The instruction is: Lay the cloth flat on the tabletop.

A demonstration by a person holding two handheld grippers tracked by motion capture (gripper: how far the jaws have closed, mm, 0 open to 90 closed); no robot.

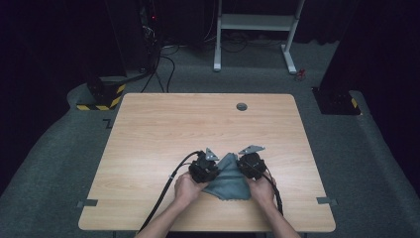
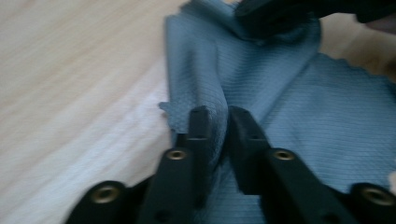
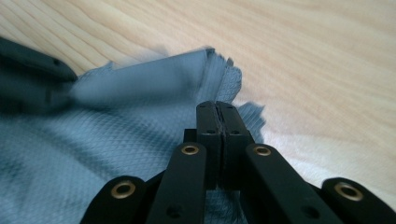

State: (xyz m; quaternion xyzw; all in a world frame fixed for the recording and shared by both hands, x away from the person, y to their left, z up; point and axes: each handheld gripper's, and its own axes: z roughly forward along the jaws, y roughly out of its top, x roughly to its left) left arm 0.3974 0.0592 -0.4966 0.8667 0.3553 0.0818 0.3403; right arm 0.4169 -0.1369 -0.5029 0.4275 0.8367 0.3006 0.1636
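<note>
A grey-blue cloth [image 1: 230,179] lies bunched near the front edge of the wooden table [image 1: 198,119], between two hands. My left gripper [image 1: 213,171] is at the cloth's left side; in the left gripper view its jaws [image 2: 219,114] pinch a raised fold of the cloth [image 2: 303,116]. My right gripper [image 1: 243,166] is at the cloth's right side; in the right gripper view its jaws [image 3: 217,106] are pressed together on a frayed edge of the cloth [image 3: 116,130]. The cloth is pulled up into a ridge between the two grippers, which stand close together.
A round grey grommet [image 1: 241,106] is set in the table's far side. Bits of tape [image 1: 86,203] mark the front corners. Beyond the table stand a white desk frame [image 1: 257,29] and a base with yellow-black stripes [image 1: 101,96].
</note>
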